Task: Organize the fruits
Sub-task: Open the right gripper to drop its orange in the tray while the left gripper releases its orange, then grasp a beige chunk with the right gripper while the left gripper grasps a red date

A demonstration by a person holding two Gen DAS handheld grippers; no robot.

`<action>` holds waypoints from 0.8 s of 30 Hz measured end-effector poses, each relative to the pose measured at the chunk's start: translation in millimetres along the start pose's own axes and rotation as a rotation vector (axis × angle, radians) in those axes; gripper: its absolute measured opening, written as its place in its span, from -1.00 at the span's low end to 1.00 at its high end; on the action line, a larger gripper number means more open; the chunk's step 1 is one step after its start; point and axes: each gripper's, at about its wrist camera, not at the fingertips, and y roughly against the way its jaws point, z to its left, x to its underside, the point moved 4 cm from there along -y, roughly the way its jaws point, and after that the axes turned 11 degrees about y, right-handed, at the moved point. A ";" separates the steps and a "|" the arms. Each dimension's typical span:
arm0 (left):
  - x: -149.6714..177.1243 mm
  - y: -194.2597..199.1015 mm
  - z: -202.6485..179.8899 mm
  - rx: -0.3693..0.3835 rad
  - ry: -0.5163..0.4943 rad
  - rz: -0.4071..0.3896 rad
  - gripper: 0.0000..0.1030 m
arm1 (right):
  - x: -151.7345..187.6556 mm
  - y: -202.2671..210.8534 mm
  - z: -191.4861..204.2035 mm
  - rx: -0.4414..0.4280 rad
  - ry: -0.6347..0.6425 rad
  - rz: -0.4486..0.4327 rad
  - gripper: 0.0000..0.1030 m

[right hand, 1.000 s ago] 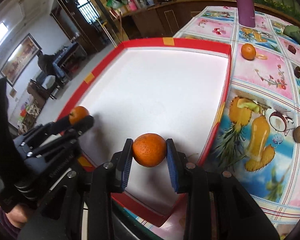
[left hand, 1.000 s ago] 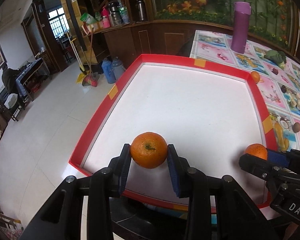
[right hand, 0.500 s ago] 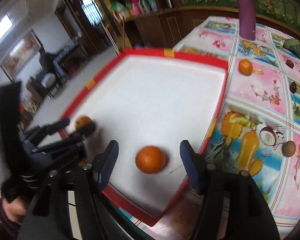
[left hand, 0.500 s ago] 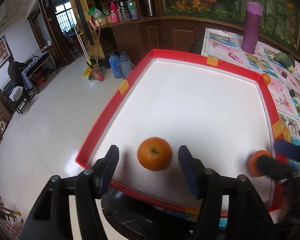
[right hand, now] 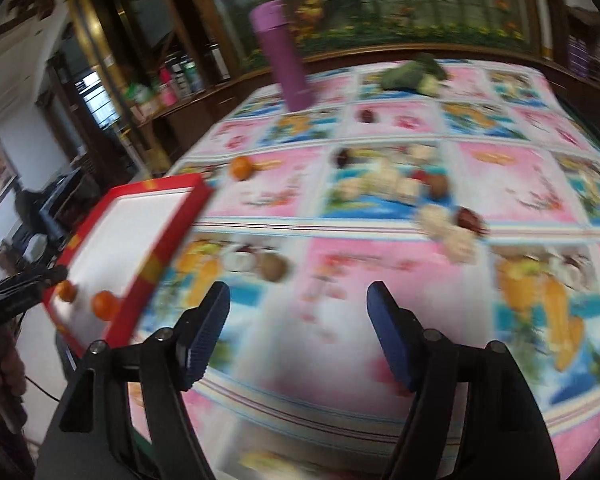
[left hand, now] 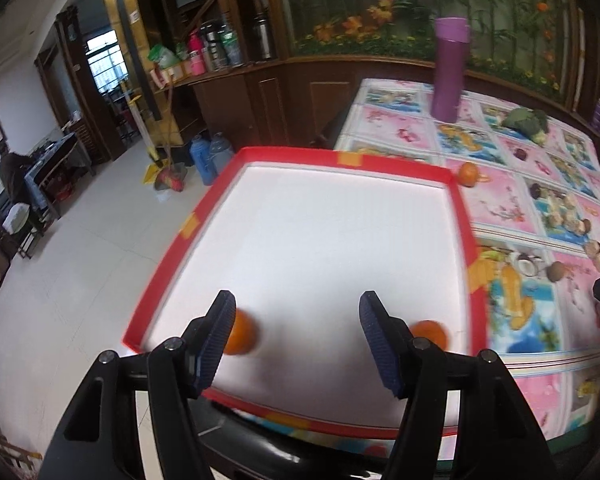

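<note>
We judge that two oranges are already sorted and the next fruit is yet to be picked up. Both lie inside the red-rimmed tray, along its near edge at the bottom of the left wrist frame: one orange at lower left, half hidden behind the left gripper's left finger, the other orange at lower centre-right, just behind its right finger. Neither is between the jaws. The left gripper is spread wide and holds nothing, with bare white tray floor in its gap.

The right gripper is likewise released and empty. It faces the patterned tablecloth, with the tray off at the left edge of its frame. A third orange sits on the cloth in the upper left of that frame, just beyond the tray's far corner and well apart from the jaws. A brown round fruit lies nearer, just above and left of the gap.

The next move, we think, calls for carrying one open gripper over a loose fruit, centring it between the fingers, then closing. The right view is blurred, so smaller items on the cloth are hard to identify.
</note>
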 end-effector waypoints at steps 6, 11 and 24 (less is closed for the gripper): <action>2.2 13.9 -51.8 0.099 -0.094 0.004 0.26 | 12.1 19.9 -71.0 0.083 -0.124 -0.001 0.40; 10.4 21.4 -86.5 0.157 -0.158 0.023 0.31 | 3.9 17.9 -98.5 0.086 -0.160 0.019 0.40; -7.2 22.8 -132.7 0.199 -0.236 0.021 0.31 | -2.3 -6.6 -98.1 0.016 -0.132 0.073 0.36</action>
